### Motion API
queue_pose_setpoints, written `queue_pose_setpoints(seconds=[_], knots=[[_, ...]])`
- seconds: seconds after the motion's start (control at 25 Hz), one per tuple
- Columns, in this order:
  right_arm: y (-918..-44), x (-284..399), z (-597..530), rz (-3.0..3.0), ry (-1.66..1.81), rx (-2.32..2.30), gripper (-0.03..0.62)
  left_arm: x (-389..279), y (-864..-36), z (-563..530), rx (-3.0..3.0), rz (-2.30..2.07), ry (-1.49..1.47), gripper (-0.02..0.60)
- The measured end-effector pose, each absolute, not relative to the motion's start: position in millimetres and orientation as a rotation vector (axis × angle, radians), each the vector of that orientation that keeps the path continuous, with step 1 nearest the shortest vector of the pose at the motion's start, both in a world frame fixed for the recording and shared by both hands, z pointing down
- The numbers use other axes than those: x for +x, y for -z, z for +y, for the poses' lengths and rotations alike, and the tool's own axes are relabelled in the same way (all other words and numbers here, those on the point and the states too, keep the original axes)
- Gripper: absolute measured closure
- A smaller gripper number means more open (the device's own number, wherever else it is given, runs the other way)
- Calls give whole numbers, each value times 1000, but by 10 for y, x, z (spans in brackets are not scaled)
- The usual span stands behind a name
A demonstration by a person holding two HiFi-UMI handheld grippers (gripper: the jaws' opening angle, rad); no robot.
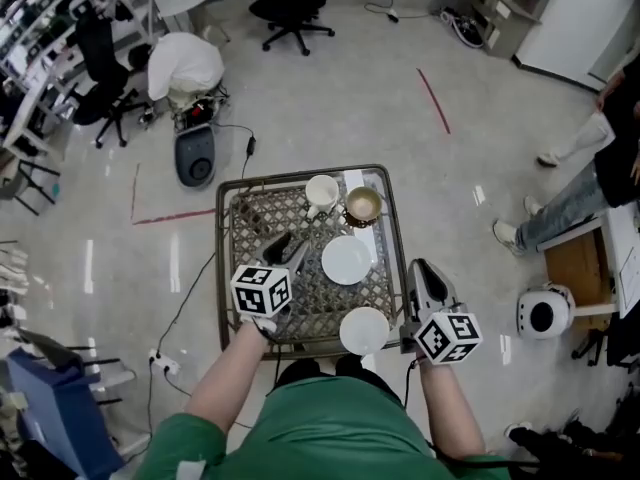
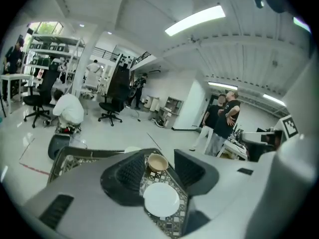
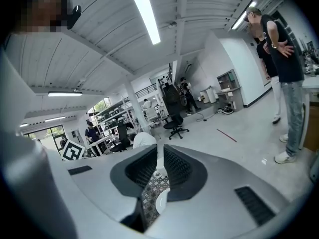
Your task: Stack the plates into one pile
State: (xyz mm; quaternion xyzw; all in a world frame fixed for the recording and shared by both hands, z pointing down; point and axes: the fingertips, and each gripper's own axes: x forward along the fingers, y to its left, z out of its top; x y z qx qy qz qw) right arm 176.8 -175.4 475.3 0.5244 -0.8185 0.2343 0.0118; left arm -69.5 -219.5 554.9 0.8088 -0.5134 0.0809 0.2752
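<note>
Two white plates lie apart on the patterned table (image 1: 228, 268): one plate (image 1: 346, 259) mid-table, the other plate (image 1: 364, 330) at the front edge. Behind them stand a white cup (image 1: 321, 192) and a brown bowl (image 1: 363, 205). My left gripper (image 1: 285, 247) hovers over the table's left half, left of the middle plate, open with nothing between its jaws. In the left gripper view, that gripper (image 2: 158, 171) frames the bowl (image 2: 158, 162) and a plate (image 2: 161, 199) below. My right gripper (image 1: 420, 266) hangs off the table's right edge. Its jaws (image 3: 158, 166) stand a slit apart, holding nothing.
Black office chairs (image 1: 290, 8) and a crouched figure in white (image 1: 185, 63) are beyond the table. A person in jeans (image 1: 570, 203) stands at the right, near a round white device (image 1: 545, 313). A black unit (image 1: 195, 155) and cables lie on the floor at the left.
</note>
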Motion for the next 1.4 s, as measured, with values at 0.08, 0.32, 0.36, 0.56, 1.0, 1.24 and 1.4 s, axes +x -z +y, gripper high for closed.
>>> queue_pose_setpoints(seconds=[0.08,0.32,0.36,0.56,1.0,1.24,1.4], knots=[[-4750,1788,-1695,-2544,-718,1637,534,-727,-5336,-2088,2219,-1412,-210,385],[-4997,1976,-1724,-2477,-733,1673,534,-912,-4891,-1884,2306,-1504,-189,385],[-5110,2018,-1710,-2454,-763,1670,534,-939,-4871,-1836,2307,-1509,-189,385],[-5807,2178,-1536,-2334,-974,1616,534,-1032,-4919,-1629,2289,-1504,-210,385],[-7296,2478,-612,-2018,-1322,1518,528,-863,-5563,-1368,2229,-1379,-352,385],[-7662,2333,-173,-1932,-1352,1389,503,-674,-5854,-1198,2202,-1288,-414,385],[-7894,2197,31,-1892,-1405,1308,465,-616,-5920,-1145,2194,-1264,-436,385]])
